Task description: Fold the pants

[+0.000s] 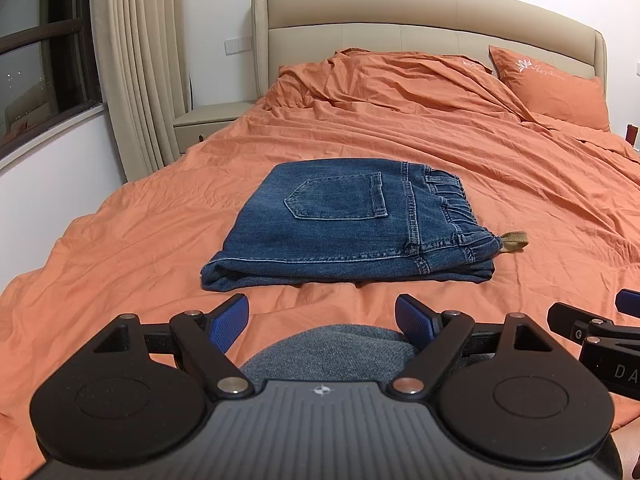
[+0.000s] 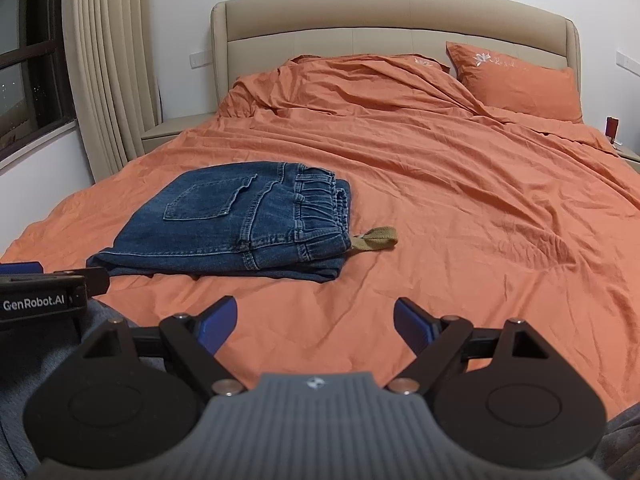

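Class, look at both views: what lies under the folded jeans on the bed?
Under the folded jeans is the orange bedsheet. A tan drawstring pokes out at the waistband. Inner denim layers are mostly covered.

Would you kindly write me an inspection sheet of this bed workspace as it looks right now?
Surface: orange duvet, wrinkled, covering the bed.
Job's things: jeans lying folded in a compact stack, back pocket up, elastic waistband to the right; khaki drawstring poking out onto the duvet.
Clutter: nothing seen beside the jeans.
Grippers: left tongs open, empty, short of the jeans; right tongs open, empty.
Cables: nothing seen.
Surroundings: orange pillow, beige headboard, curtain, dark window, nightstand.
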`<state>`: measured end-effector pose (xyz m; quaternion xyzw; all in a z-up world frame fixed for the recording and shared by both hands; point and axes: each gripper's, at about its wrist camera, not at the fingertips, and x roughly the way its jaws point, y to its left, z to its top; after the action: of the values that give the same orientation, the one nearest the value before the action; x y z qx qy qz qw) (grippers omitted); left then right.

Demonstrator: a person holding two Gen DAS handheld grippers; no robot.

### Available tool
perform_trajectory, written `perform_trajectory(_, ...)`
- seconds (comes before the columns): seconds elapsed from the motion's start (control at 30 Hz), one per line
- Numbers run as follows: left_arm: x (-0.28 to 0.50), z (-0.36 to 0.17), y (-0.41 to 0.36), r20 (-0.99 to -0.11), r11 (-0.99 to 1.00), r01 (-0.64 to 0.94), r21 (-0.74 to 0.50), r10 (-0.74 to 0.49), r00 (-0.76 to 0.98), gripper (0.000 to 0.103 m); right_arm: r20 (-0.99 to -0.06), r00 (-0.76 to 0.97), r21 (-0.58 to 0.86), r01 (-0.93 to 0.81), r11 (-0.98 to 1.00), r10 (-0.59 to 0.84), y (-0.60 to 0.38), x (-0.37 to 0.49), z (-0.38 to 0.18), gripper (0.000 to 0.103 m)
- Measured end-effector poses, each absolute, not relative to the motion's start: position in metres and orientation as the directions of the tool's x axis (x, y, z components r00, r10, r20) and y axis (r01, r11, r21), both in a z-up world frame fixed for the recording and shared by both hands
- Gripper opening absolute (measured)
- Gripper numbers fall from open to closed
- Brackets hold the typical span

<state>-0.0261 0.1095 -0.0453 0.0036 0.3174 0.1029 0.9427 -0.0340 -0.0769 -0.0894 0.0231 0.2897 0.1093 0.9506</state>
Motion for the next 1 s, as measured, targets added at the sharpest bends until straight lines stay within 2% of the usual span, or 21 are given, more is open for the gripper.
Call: perform_trajectory(1.0, -0.026, -0.045, 0.1085, -0.597, 0.979, -0.192, 0.074, 0.198, 0.777, 0.097, -0.542, 0.812, 0.125, -0.175, 0.977, 0.215, -0.0822, -0.0362, -0.0818, 0.082)
